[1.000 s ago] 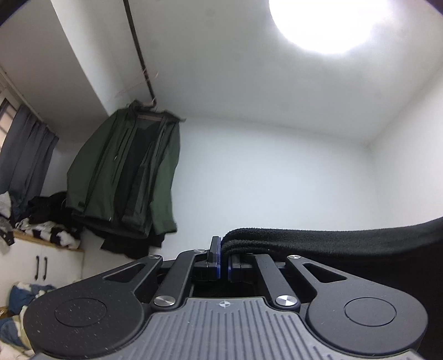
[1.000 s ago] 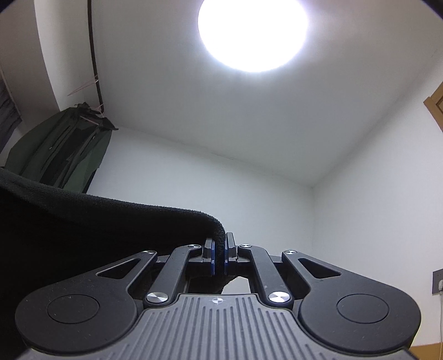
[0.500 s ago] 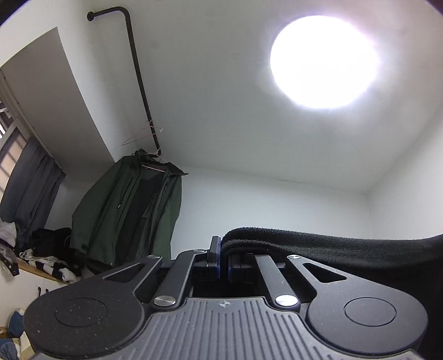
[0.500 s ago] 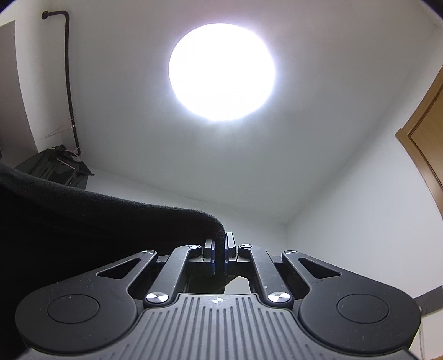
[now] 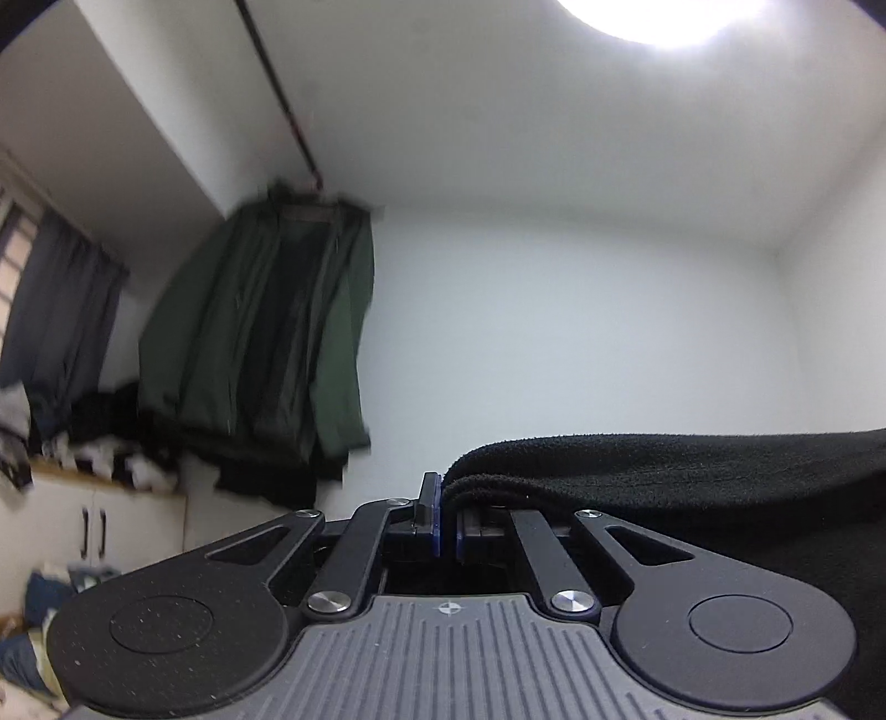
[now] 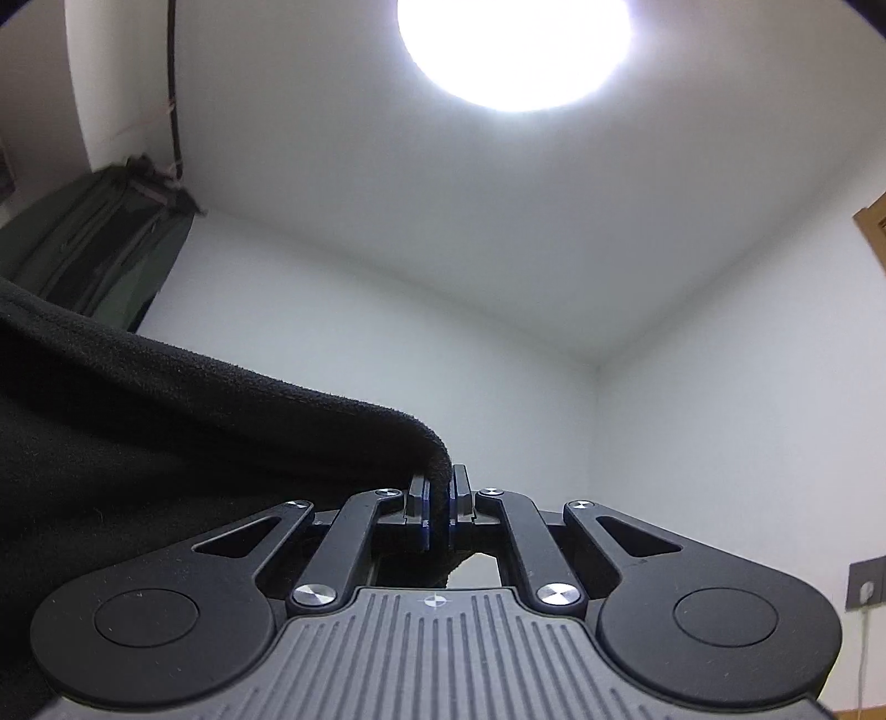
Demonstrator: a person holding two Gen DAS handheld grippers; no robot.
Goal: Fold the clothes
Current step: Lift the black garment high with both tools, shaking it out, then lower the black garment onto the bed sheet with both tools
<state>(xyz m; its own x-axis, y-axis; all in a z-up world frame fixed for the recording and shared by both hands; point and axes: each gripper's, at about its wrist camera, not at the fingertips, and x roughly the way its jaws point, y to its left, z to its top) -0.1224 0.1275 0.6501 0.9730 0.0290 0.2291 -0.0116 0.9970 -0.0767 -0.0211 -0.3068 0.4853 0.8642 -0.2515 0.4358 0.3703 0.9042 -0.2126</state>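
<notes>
Between both pairs of fingers, black fleece garment pinched, stretched across

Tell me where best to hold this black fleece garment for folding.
Judging by its pose, at the thick top edge of the black fleece garment, one end per hand-held gripper: left, right, from opposite sides. The edge spans level between them.

Right tool: clamped onto a black fleece garment's edge
Garment: spreads left of the tool
Round ceiling lamp: above the tool
</notes>
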